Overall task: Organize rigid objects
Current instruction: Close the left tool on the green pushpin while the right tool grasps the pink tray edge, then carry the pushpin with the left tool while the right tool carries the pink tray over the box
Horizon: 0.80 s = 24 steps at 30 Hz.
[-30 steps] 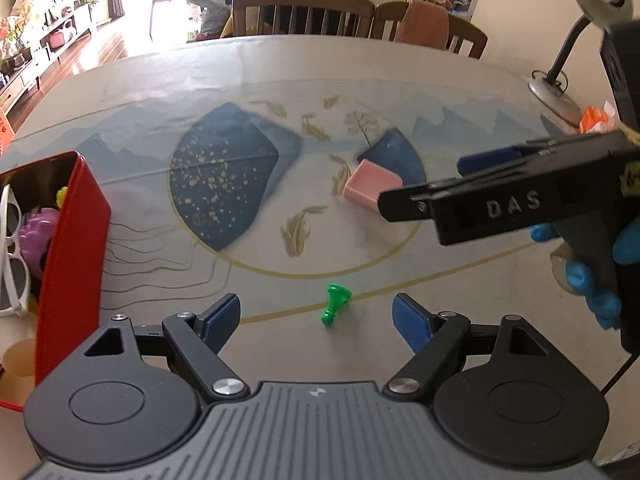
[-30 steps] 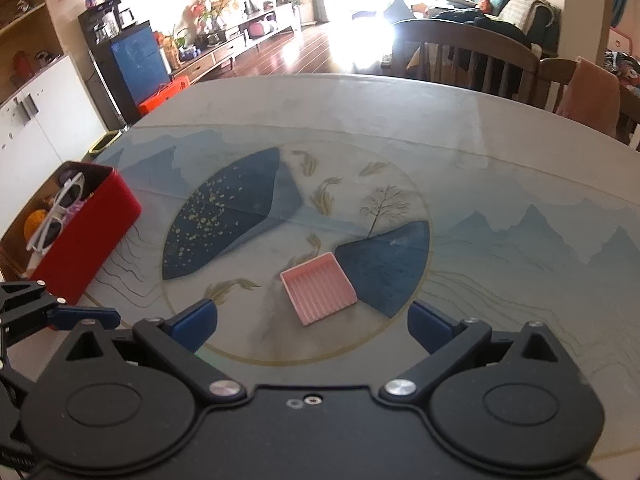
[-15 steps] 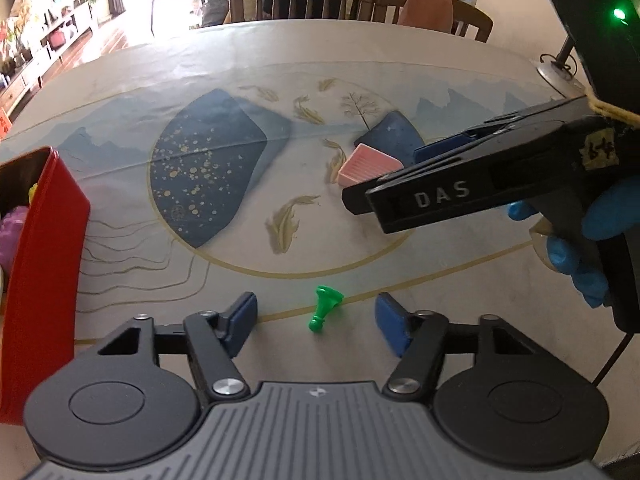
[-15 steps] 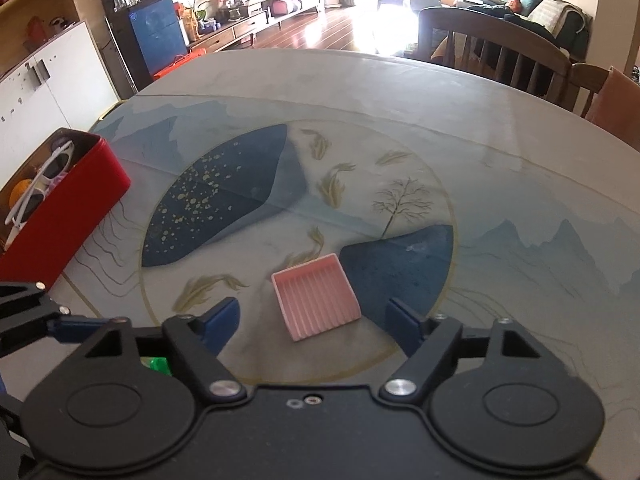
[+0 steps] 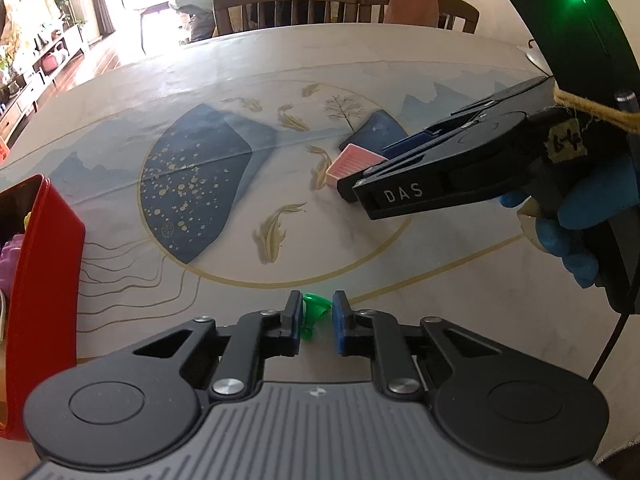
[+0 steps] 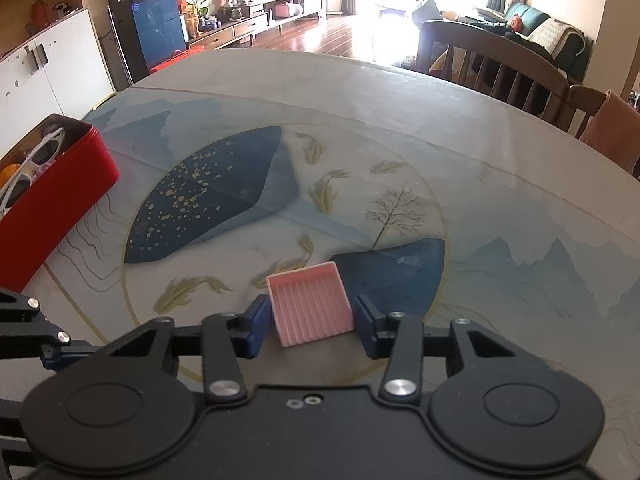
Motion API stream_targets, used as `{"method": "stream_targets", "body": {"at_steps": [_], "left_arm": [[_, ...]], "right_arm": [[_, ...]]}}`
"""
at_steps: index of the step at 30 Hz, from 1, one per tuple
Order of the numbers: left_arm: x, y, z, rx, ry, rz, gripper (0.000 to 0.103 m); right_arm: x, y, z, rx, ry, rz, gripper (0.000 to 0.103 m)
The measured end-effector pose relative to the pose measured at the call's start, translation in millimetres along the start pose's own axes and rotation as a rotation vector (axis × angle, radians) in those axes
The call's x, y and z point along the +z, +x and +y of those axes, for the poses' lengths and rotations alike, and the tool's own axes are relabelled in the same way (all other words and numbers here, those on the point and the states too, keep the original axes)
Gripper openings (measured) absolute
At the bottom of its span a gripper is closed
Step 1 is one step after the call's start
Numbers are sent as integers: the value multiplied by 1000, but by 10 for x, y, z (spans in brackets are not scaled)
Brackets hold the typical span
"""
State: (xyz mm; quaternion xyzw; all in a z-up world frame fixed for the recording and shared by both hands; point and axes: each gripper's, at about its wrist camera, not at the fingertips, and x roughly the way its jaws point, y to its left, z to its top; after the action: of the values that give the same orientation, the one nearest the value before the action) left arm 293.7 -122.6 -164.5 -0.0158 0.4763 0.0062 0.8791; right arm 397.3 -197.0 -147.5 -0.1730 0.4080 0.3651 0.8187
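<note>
the left hand-held gripper (image 5: 316,322) had just closed and was clenched on the green pawn (image 5: 313,315), low in the middle of the left wrist frame, on the worktop (image 5: 360,64). the right hand-held gripper (image 6: 308,326) had just been closing around the pink tray (image 6: 310,304), low centre of the right wrist frame; its pads sat just beside the tray's sides, and contact could not be told. a red box (image 6: 52,204) stood at the left edge.

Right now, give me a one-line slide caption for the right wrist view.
Right gripper closing around the pink ridged tray on the painted table, red box at far left.
</note>
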Motion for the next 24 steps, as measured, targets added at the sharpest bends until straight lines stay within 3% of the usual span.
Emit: {"method": "stream_targets", "body": {"at_steps": [24], "left_arm": [[50, -383, 291, -6, -134, -31, 15]], "right_arm": [[-179, -842, 168, 85, 160, -49, 43]]}}
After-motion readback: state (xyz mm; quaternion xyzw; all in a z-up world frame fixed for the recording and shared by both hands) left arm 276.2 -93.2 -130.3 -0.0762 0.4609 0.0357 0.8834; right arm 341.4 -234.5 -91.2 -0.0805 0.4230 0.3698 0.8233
